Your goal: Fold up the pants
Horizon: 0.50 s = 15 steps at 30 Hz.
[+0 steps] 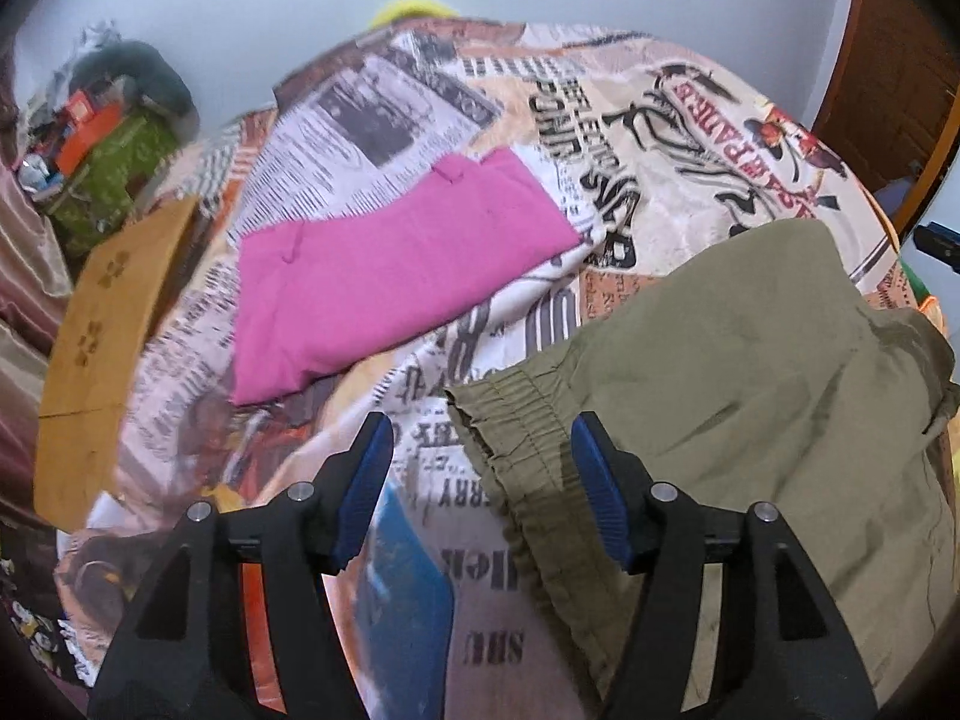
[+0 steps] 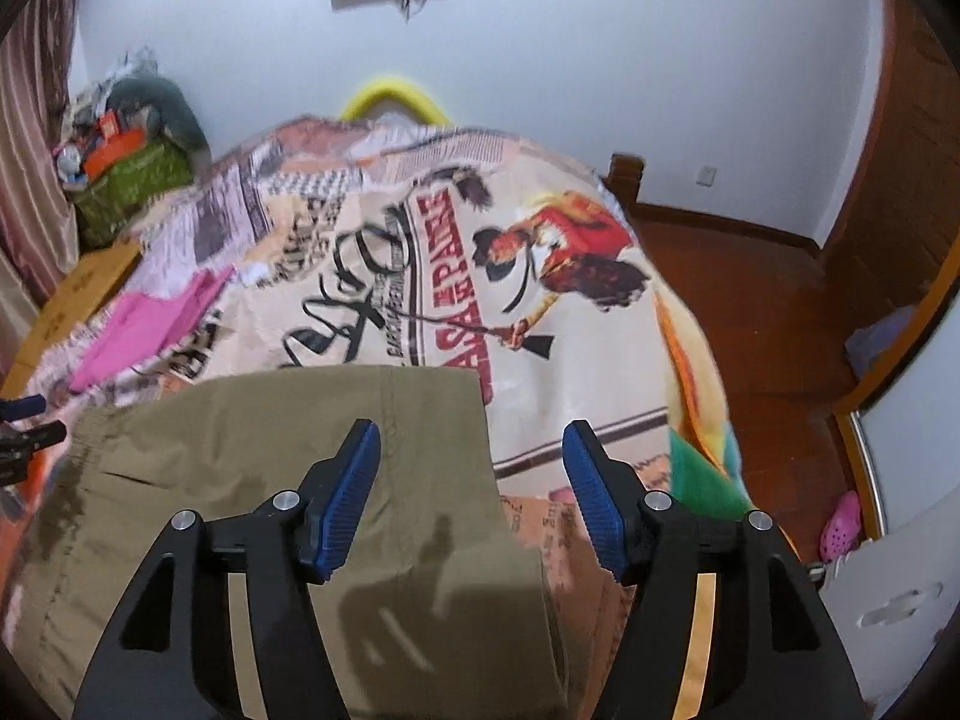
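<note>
Olive-green pants [image 1: 720,372] lie folded on the printed bedspread [image 1: 690,138]; their elastic waistband faces my left gripper. My left gripper [image 1: 480,450] is open and empty, hovering just above the waistband edge. In the right wrist view the same pants [image 2: 252,450] lie below my right gripper [image 2: 471,456], which is open and empty over their right edge. The left gripper's tip shows at the far left of that view [image 2: 24,420]. Folded pink pants [image 1: 384,264] lie flat farther back on the bed; they also show in the right wrist view [image 2: 150,324].
A cardboard box [image 1: 102,324] stands beside the bed at left. A green box piled with clutter [image 1: 114,156] sits in the back corner. A yellow hoop [image 2: 393,99] peeks over the bed's far edge. Wooden floor [image 2: 750,312] and a pink shoe [image 2: 840,525] lie to the right.
</note>
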Each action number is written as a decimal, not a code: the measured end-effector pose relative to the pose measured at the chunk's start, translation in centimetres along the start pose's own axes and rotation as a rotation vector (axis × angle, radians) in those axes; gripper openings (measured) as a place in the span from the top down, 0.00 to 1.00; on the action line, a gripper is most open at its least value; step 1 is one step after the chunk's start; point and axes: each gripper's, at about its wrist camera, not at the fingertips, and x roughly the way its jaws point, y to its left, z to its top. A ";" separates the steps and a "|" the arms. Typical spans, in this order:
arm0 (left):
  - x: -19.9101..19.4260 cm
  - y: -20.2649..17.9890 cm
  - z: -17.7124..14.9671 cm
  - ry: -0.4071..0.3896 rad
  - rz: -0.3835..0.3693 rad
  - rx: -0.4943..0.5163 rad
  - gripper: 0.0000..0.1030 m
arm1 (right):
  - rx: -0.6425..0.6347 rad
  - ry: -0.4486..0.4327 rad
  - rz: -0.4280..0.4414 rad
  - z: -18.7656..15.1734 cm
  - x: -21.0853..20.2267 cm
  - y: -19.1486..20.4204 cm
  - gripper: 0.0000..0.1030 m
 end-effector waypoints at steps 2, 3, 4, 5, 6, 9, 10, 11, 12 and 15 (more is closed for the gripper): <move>0.9 0.0 0.2 0.014 -0.014 -0.004 0.40 | -0.023 0.030 -0.009 0.4 2.0 0.1 0.42; 1.4 0.0 0.3 0.021 -0.024 -0.006 0.40 | -0.031 0.041 -0.011 0.6 2.6 0.0 0.43; 1.8 -0.1 0.4 0.026 -0.032 -0.006 0.40 | -0.037 0.053 -0.009 0.9 3.5 0.0 0.43; 2.1 -0.1 0.6 0.030 -0.039 -0.005 0.40 | -0.039 0.061 -0.005 1.0 4.0 0.0 0.42; 2.5 -0.2 0.7 0.035 -0.046 -0.004 0.40 | -0.041 0.075 0.000 1.4 5.0 -0.1 0.42; 3.3 -0.4 1.0 0.046 -0.067 0.001 0.40 | -0.042 0.111 0.014 2.0 7.5 -0.3 0.43; 3.6 -0.5 1.1 0.050 -0.075 0.001 0.40 | -0.040 0.122 0.016 2.0 8.2 -0.3 0.43; 3.8 -0.5 1.1 0.053 -0.077 0.000 0.38 | -0.037 0.139 0.021 2.1 9.2 -0.3 0.43; 4.1 -0.6 1.2 0.056 -0.080 0.000 0.37 | -0.031 0.145 0.025 2.1 9.8 -0.4 0.43; 4.9 -0.6 1.0 0.066 -0.084 -0.005 0.36 | -0.012 0.201 0.068 1.6 11.8 -0.3 0.43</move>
